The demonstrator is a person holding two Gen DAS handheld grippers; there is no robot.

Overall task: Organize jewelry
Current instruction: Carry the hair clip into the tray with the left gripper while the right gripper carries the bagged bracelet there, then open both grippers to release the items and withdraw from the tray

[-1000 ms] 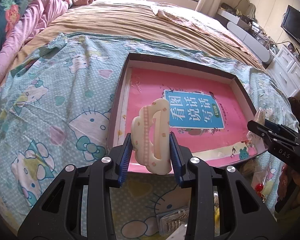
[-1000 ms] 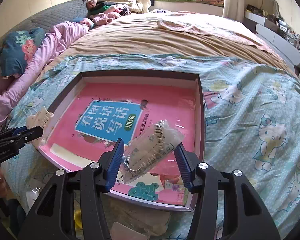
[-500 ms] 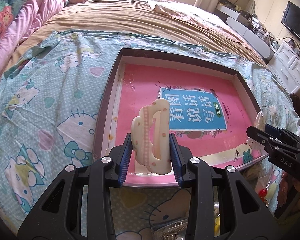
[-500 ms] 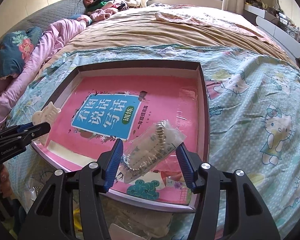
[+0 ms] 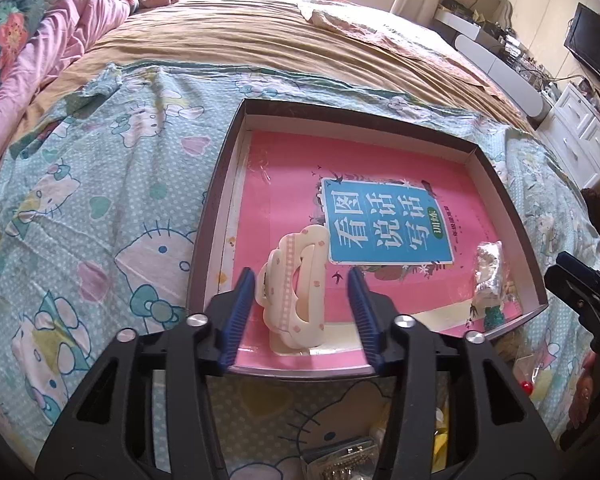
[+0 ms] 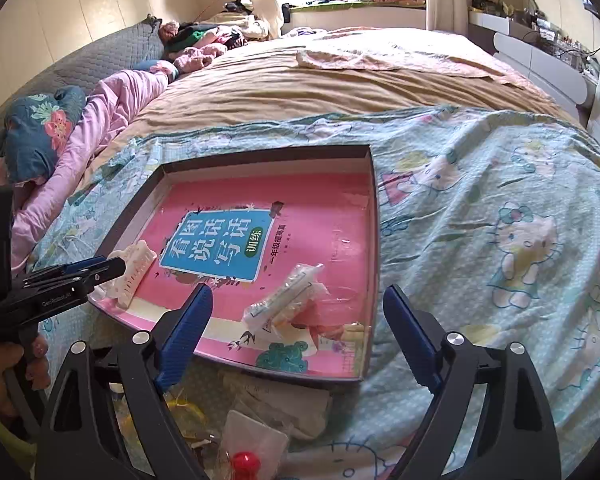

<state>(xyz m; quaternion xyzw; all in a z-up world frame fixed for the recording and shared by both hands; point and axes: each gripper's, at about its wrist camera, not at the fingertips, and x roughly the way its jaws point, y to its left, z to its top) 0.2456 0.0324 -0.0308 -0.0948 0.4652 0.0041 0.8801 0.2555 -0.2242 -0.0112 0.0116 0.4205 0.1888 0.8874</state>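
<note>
A cream hair claw clip (image 5: pixel 296 292) rests on the pink book (image 5: pixel 284 184) inside a shallow dark box (image 5: pixel 216 200). My left gripper (image 5: pixel 300 280) straddles it, jaws opening; a gap shows at the right pad and the clip leans near the left one. A clear packet of jewelry (image 6: pixel 284 300) lies on the book (image 6: pixel 320 200) near the box's right wall (image 6: pixel 374 240). My right gripper (image 6: pixel 298 292) hovers over it, jaws opening wide, touching nothing. The right wrist view also shows the clip (image 6: pixel 134 276) under the left gripper (image 6: pixel 80 276).
Loose packets lie in front of the box: one with a red bead (image 6: pixel 244 460), something yellow (image 6: pixel 184 412), one with silver pieces (image 5: pixel 340 460). A cartoon-cat sheet (image 6: pixel 500 220) covers the bed, a pink quilt (image 5: pixel 60 40) at left. White drawers (image 5: pixel 580 132) stand at right.
Both grippers opened. The clip left the left jaws and now rests on the book. The packet dropped from the right jaws onto the book, and the right gripper drew back slightly.
</note>
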